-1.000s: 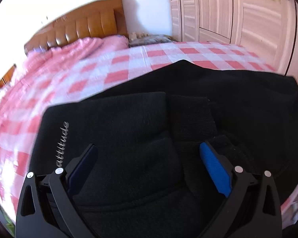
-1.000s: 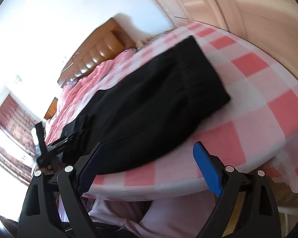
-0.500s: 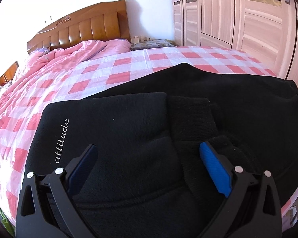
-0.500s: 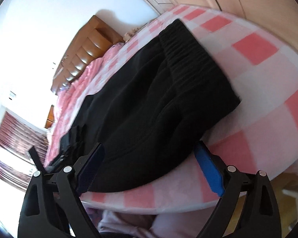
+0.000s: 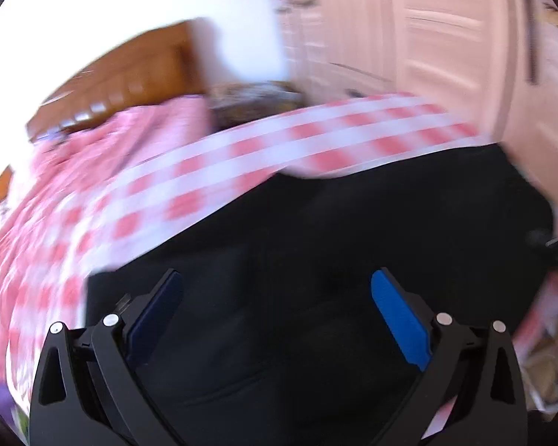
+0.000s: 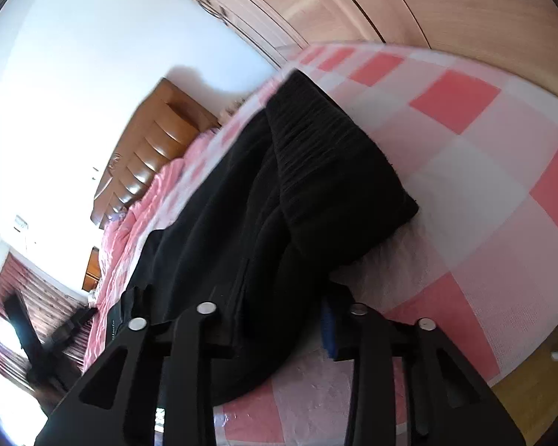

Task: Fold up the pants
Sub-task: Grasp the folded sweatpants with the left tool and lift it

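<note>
Black pants (image 5: 353, 245) spread across a pink-checked bed (image 5: 264, 148), near edge. Far left, a wooden headboard (image 5: 130, 74); far right, pale wardrobe doors (image 5: 446, 44). Left view blurred throughout.

Left gripper (image 5: 277, 290) above the dark cloth, jaws wide apart, blue pads clear of the fabric, nothing pinched.

Right gripper (image 6: 279, 308) at the bed's near edge, jaws just drawn in and now clamped on a thick fold of the pants (image 6: 279, 204), cloth bunched between the fingers and hiding the pads but for a sliver of blue on the right one. Ribbed waistband (image 6: 327, 148) lying beyond, to the right, on the checked sheet (image 6: 483, 186). Headboard (image 6: 148, 148) far left in that view, with dark red curtains (image 6: 29, 308) lower left. Wardrobe (image 6: 427, 0) along the top right.
</note>
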The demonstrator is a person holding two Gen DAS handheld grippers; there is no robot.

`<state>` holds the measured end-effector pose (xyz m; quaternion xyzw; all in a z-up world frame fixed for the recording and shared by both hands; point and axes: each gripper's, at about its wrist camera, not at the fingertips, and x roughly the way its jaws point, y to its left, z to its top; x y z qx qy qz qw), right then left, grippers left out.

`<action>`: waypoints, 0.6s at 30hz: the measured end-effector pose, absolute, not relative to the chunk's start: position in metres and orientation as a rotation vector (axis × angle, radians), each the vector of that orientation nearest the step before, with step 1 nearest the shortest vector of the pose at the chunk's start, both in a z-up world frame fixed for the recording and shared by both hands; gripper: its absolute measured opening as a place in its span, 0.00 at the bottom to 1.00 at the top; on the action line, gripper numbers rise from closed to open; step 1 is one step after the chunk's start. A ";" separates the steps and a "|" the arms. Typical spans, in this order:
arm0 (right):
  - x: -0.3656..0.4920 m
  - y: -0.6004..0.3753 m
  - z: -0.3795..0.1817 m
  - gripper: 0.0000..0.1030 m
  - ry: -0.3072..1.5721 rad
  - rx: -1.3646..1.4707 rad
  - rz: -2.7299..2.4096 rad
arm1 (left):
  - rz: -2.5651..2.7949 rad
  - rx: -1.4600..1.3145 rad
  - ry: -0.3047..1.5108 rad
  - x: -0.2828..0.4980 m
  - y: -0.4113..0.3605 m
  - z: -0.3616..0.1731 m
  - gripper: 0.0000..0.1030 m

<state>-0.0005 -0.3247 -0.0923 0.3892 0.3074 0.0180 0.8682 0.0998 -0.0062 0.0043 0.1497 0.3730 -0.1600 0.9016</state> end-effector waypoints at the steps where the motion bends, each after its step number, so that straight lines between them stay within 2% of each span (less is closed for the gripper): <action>1: -0.004 -0.319 -0.087 0.29 0.611 0.752 0.031 | -0.375 0.311 0.798 0.105 -0.021 0.010 0.98; 5: -0.009 -0.293 -0.072 0.28 0.533 0.523 -0.029 | -0.638 0.335 1.014 0.136 -0.138 0.034 0.98; 10: -0.012 -0.271 -0.067 0.28 0.502 0.344 -0.100 | -0.712 0.554 1.132 0.142 -0.280 0.037 0.98; 13: -0.011 -0.269 -0.067 0.28 0.496 0.316 -0.109 | -0.725 0.750 1.201 0.128 -0.343 0.018 0.98; 16: -0.011 -0.270 -0.069 0.28 0.494 0.306 -0.111 | -0.638 1.065 1.235 0.104 -0.398 -0.028 0.98; 18: -0.010 -0.273 -0.068 0.28 0.493 0.309 -0.110 | -0.575 1.209 1.227 0.095 -0.407 -0.052 0.98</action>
